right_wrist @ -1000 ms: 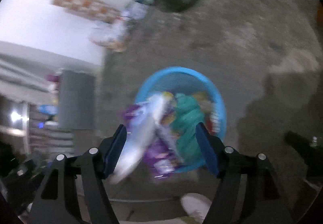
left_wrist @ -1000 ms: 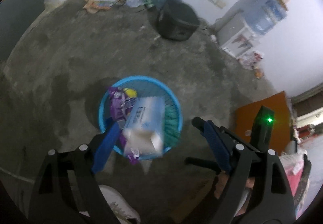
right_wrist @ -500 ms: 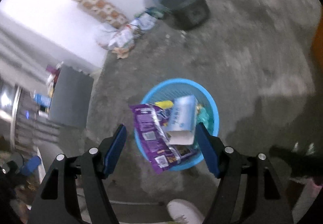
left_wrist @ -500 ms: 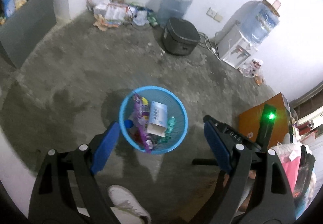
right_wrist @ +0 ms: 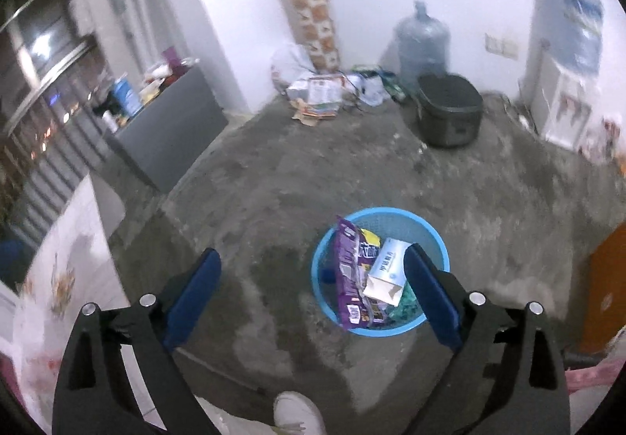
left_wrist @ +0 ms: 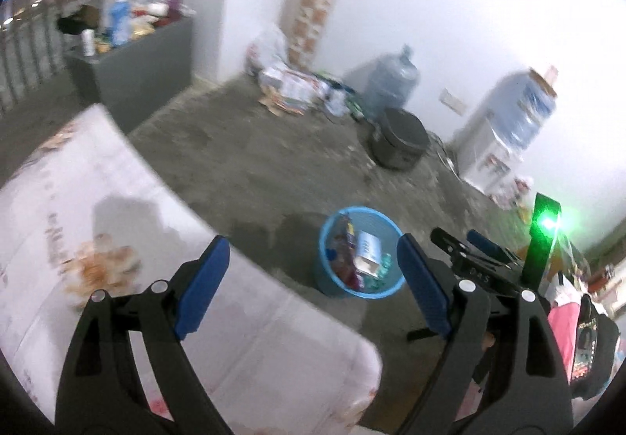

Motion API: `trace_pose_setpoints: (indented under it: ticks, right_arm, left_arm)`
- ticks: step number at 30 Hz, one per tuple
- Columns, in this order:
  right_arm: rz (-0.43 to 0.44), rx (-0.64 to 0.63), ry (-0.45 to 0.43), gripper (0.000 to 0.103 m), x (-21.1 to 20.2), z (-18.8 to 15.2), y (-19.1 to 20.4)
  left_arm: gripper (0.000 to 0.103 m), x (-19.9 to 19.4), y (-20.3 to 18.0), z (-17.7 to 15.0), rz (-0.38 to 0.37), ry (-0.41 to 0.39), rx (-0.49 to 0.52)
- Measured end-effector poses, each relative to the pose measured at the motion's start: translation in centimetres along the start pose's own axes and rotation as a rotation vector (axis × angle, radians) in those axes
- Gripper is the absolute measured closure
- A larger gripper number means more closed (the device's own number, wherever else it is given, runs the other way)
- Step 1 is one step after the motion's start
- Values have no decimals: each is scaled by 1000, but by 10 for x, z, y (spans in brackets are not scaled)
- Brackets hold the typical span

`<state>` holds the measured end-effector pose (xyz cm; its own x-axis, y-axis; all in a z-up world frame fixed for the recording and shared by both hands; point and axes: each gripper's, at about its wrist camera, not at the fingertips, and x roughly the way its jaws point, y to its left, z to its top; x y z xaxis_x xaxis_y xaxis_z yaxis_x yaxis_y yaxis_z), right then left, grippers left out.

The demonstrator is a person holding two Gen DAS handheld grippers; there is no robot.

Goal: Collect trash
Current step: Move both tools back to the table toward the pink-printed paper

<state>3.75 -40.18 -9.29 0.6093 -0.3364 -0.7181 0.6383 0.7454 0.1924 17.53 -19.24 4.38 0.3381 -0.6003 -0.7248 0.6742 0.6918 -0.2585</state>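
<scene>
A blue mesh waste basket [left_wrist: 328,280] [right_wrist: 434,235] stands on the concrete floor. Inside it lie a purple snack bag [right_wrist: 348,276], a white and blue carton [right_wrist: 387,272] [left_wrist: 367,251], a yellow wrapper and green trash. My left gripper [left_wrist: 313,270] is open and empty, raised above the edge of a white flowered table [left_wrist: 117,223], with the basket ahead between its fingers. My right gripper [right_wrist: 313,278] is open and empty, high above the floor, with the basket by its right finger [right_wrist: 430,294].
A black rice cooker [right_wrist: 448,114], a water jug [right_wrist: 422,39], a water dispenser [right_wrist: 567,55] and a pile of packets [right_wrist: 317,94] stand along the far wall. A grey cabinet [right_wrist: 172,129] with bottles is at left. A white shoe [right_wrist: 297,411] is below.
The carton dropped from my grippers into the basket. Both grippers have risen and pulled back from the basket, and the flowered table has come into the left wrist view.
</scene>
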Motion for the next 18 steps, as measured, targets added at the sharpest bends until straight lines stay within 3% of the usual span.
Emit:
trace_pose_setpoints:
  ticks: [4, 12, 14, 18]
  right_arm:
    - [-54, -123, -23, 6, -17, -8, 41]
    - [-85, -370, -182, 6, -66, -15, 109]
    - [-35, -387, -207, 6, -79, -15, 120]
    - [180, -361, -207, 6, -98, -18, 135]
  left_arm:
    - [20, -43, 38, -15, 49, -73, -74]
    - [20, -116, 104, -50, 178, -192, -181]
    - [20, -130, 117, -61, 204, -209, -197]
    - [20, -148, 137, -80, 231, -225, -227]
